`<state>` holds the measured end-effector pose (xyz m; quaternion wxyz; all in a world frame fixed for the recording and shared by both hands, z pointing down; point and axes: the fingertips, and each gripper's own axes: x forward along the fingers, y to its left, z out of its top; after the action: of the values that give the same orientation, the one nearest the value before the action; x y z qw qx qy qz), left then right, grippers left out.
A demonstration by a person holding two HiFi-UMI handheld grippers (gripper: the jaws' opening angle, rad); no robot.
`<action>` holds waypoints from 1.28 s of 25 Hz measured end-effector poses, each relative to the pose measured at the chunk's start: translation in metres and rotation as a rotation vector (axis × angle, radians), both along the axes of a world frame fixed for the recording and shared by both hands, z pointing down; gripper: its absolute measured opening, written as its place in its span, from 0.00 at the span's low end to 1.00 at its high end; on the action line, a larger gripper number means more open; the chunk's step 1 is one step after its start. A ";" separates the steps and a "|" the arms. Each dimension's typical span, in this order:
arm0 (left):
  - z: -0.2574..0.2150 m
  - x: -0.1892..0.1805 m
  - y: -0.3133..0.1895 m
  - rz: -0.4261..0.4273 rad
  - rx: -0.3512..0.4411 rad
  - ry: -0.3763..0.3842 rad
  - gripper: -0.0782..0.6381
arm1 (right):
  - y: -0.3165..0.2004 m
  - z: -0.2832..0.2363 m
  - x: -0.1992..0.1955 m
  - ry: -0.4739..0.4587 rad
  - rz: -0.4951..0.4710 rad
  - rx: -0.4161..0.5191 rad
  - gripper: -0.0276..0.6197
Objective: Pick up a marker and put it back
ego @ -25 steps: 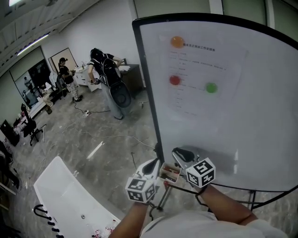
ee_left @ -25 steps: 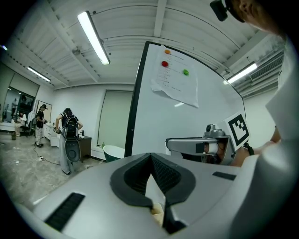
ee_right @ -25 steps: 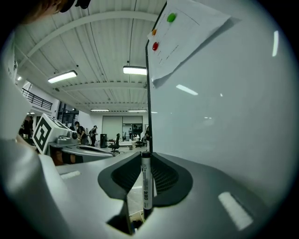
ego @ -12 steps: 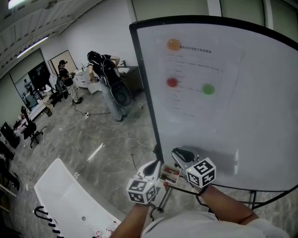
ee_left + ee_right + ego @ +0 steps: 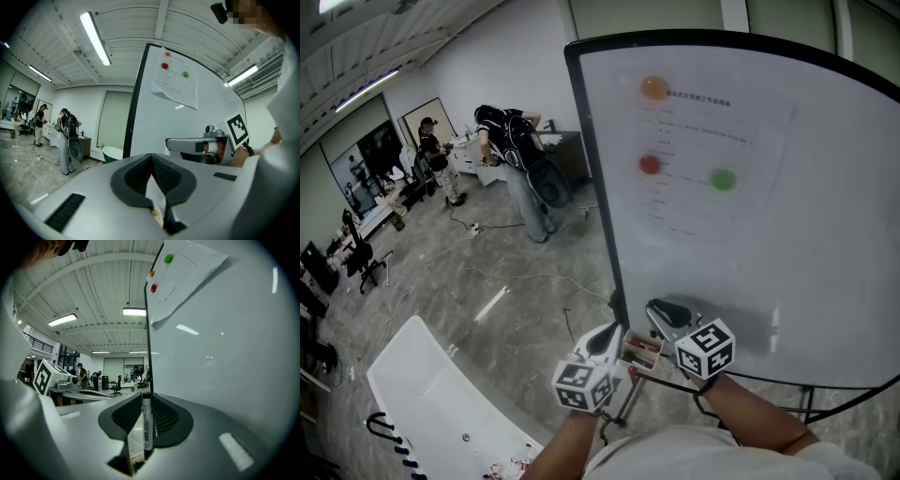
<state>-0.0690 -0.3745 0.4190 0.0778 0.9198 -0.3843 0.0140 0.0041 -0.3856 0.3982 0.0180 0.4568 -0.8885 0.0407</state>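
Observation:
A white marker with a black cap [image 5: 146,426] stands upright between the jaws of my right gripper [image 5: 146,401], which is shut on it, close to the whiteboard [image 5: 225,357]. In the head view the right gripper [image 5: 667,314] is low at the board's bottom left corner, and the marker itself is not discernible there. My left gripper [image 5: 605,338] is just left of it. In the left gripper view its jaws [image 5: 152,159] are closed together with nothing between them. A small open box of markers [image 5: 642,349] sits between the two grippers.
A paper sheet [image 5: 703,141] is pinned on the whiteboard [image 5: 806,244] by orange, red and green magnets. The board's stand legs [image 5: 811,405] are at the lower right. A white bathtub [image 5: 431,398] lies lower left. People [image 5: 514,145] stand far back, with cables on the floor.
Both grippers keep their places and the marker stays held. Only the head view sways slightly, and a person in the background shifts.

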 end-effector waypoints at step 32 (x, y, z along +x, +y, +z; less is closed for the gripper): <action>0.075 -0.053 -0.022 -0.086 -0.151 0.076 0.11 | -0.043 0.192 -0.063 0.556 -0.219 -0.215 0.14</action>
<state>-0.1224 -0.3962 0.4942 0.1620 0.8938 -0.4182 0.0047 -0.0587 -0.4287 0.5904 0.3127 0.3476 -0.8839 0.0059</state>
